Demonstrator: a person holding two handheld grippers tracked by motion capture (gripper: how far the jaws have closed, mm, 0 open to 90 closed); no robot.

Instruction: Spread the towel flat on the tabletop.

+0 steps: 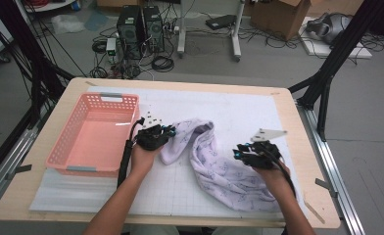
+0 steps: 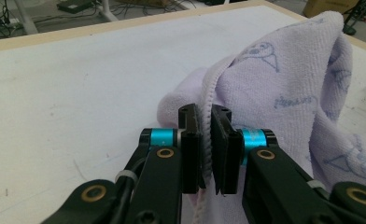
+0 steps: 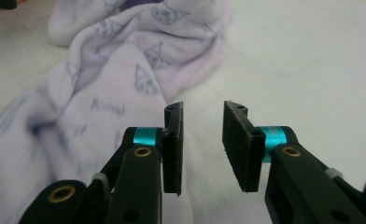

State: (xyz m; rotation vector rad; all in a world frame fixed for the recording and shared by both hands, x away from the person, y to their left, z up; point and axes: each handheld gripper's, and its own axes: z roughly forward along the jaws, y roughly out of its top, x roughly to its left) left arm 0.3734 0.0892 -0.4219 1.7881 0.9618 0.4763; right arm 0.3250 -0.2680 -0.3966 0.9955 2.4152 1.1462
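Two grippers are at work over one lavender printed towel, which lies rumpled on the white gridded mat toward the right half of the counter, trailing from mid-counter down to the near right corner. My left gripper has its jaws pressed together on the towel's hemmed edge; in the left gripper view the stitched hem runs straight up between the pads, so I read this as a firm pinch on one end. Holding the hem rather than the bulk makes sense to me: it gives a clean corner to pull from when the cloth is to be spread or folded.

My right gripper sits near the towel's other end, close to the right edge of the counter. Its jaws are spread with nothing between them, only the bare mat visible in the gap, and the towel lies off to one side. I judge it is free to find a second hold on the far end of the cloth.

The pink basket stands empty by the left edge of the counter, just beside my left hand, a likely destination for the towel once it is handled. A loose grip on the hem could let it slip.
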